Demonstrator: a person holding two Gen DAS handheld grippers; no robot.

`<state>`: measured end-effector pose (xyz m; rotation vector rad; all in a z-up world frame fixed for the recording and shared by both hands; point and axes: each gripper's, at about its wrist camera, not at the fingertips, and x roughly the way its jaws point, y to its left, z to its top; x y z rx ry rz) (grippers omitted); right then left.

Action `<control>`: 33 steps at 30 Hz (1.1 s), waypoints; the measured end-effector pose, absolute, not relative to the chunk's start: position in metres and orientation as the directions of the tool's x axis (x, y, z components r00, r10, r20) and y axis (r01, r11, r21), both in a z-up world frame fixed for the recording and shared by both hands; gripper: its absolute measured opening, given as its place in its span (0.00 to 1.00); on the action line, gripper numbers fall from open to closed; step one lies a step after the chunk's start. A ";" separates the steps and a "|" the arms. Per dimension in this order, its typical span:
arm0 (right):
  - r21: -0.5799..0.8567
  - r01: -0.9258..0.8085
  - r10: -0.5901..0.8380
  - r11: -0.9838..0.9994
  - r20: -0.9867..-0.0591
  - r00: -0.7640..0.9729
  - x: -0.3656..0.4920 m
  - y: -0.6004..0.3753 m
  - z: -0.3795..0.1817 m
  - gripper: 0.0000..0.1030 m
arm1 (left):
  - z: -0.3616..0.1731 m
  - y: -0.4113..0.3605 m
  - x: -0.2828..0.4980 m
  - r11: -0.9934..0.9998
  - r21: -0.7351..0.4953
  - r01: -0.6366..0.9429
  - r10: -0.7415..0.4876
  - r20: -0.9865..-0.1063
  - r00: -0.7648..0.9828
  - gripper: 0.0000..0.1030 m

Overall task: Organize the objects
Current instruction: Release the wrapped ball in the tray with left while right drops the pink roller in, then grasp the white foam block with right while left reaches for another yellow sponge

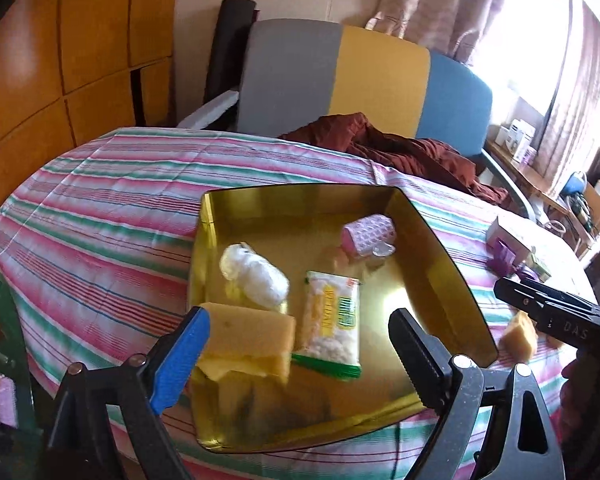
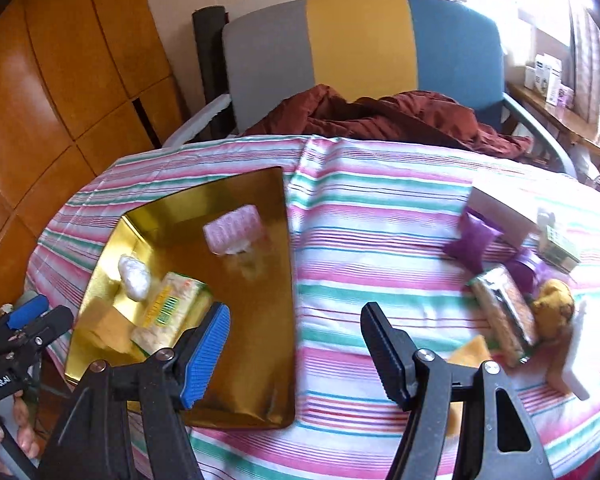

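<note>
A gold tray (image 1: 452, 280) (image 2: 260, 360) lies on the striped cloth. In it are a yellow sponge (image 1: 252, 340) (image 2: 108, 326), a white wad (image 1: 256, 276) (image 2: 134, 276), a snack packet (image 1: 334, 320) (image 2: 172, 312) and a pink roll (image 1: 366, 234) (image 2: 232, 226). My left gripper (image 1: 300, 352) is open and empty over the tray's near side, its blue finger beside the sponge. My right gripper (image 2: 296, 352) is open and empty over the tray's right edge. Right of it lie a purple pouch (image 2: 474, 242), a packet (image 2: 504, 312), a brown toy (image 2: 552, 308) and a yellow sponge piece (image 2: 470, 354) (image 1: 520, 336).
A white box (image 2: 500, 210) (image 1: 508, 236) and a small green box (image 2: 560, 246) sit at the table's right. A chair (image 2: 360, 44) with a maroon cloth (image 2: 380, 118) stands behind the table. A wooden cabinet (image 1: 40, 80) is at left.
</note>
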<state>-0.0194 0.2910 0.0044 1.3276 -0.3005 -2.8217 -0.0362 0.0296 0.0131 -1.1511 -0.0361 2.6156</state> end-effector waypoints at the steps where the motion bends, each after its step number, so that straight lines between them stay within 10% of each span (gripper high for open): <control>1: 0.173 -0.082 -0.081 -0.981 -0.763 -0.641 -0.017 0.295 0.004 0.67 | 0.013 0.033 -0.036 -0.958 -0.133 -0.254 0.270 -0.720 -0.640 0.89; 19: 0.076 -0.412 0.236 -0.908 -0.719 -0.653 0.022 0.458 0.033 0.67 | 0.014 0.104 -0.032 -0.895 -0.115 -0.431 0.369 -0.734 -0.570 0.89; 33: 0.421 -0.671 0.204 -0.611 -0.735 -0.647 0.070 0.588 -0.005 0.67 | 0.005 0.214 -0.030 -0.776 -0.079 -0.626 0.443 -0.775 -0.451 0.84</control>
